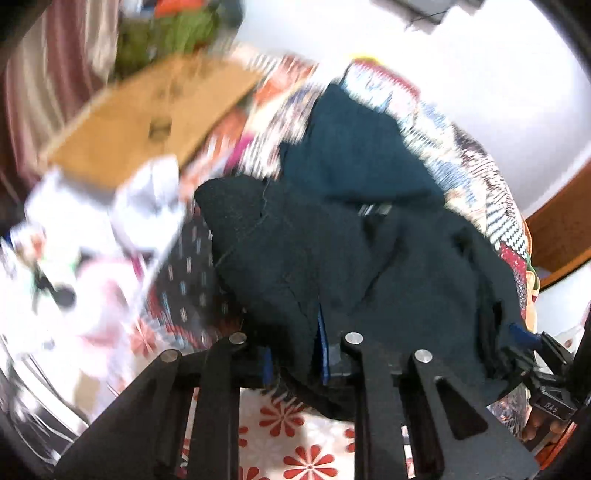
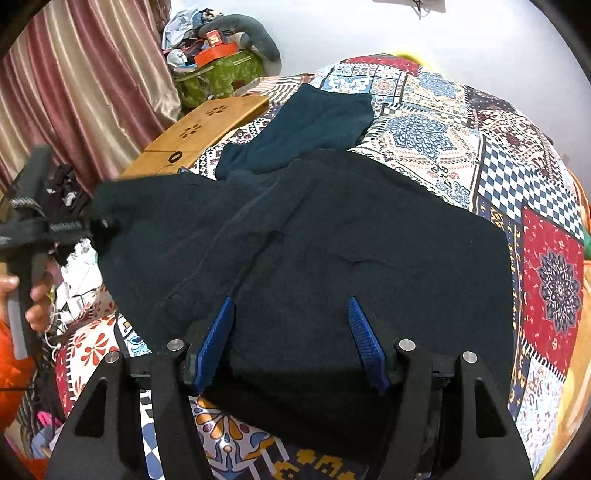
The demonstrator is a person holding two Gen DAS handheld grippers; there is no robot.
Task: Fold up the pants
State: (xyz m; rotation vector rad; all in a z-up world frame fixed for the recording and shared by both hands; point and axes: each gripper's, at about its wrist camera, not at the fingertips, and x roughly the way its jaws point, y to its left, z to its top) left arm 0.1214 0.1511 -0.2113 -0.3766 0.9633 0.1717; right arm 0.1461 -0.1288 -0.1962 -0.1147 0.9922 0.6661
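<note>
Dark navy pants [image 2: 314,236] lie spread on a patchwork bedspread [image 2: 443,129], legs running to the far side. My right gripper [image 2: 291,332] is open, its blue fingers [image 2: 364,339] resting over the near part of the pants. My left gripper [image 2: 99,225] shows at the left of the right wrist view, shut on the pants' left edge and lifting it. In the blurred left wrist view the pants [image 1: 351,240] hang bunched over my left gripper [image 1: 295,354], the cloth pinched between the blue pads.
A wooden lap table [image 2: 199,136] lies at the bed's far left, by pink curtains [image 2: 81,92] and a green bag [image 2: 221,74] of clutter. White clothes [image 1: 92,229] are piled at the left. A white wall [image 2: 443,29] is behind the bed.
</note>
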